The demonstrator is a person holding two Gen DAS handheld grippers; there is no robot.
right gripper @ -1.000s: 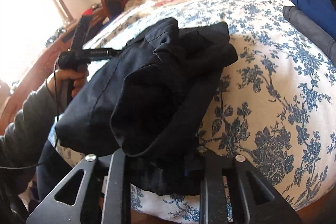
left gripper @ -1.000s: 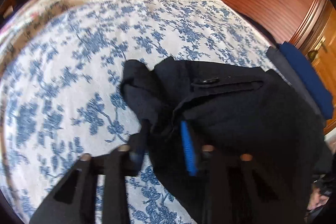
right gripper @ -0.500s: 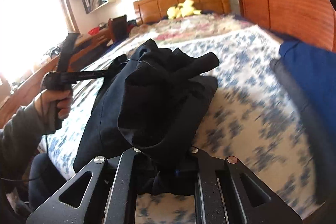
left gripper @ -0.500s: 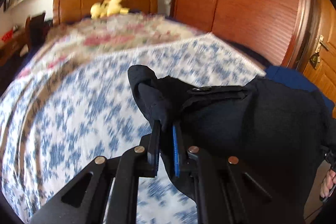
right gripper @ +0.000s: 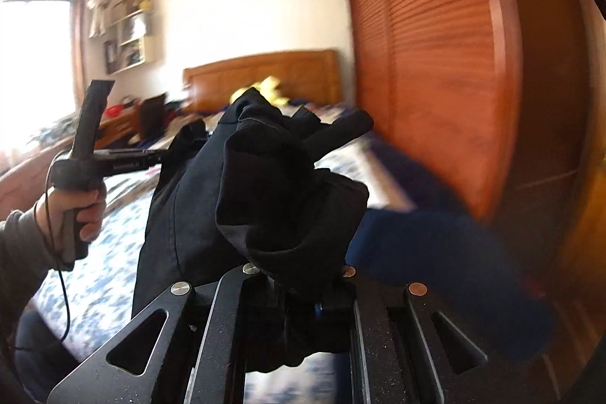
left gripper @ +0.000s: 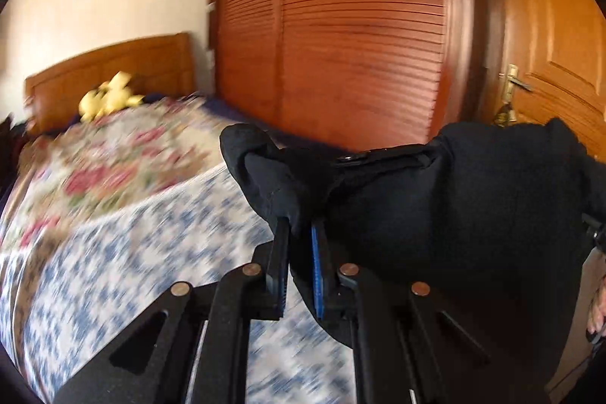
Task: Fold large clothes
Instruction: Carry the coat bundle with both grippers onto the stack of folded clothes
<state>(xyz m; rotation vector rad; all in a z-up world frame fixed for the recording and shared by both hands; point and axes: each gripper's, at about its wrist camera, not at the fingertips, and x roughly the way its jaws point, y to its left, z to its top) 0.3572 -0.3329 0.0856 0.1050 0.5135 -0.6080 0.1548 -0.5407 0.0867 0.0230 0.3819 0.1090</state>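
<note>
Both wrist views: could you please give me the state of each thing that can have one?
Left gripper: shut on the black garment.
Right gripper: shut on the black garment.
Black garment: bunched, held above the bed.
Wardrobe doors: closed.
Room door: closed.
Bed: covered by a floral spread.

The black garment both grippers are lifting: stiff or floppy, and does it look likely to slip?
Probably floppy: the black garment bunches and droops in folds above the right gripper. It looks fairly thick, so likely somewhat heavy; it hangs in a bulky mass beside the left gripper. Slipping seems unlikely, since both grippers are shut on gathered cloth.
</note>
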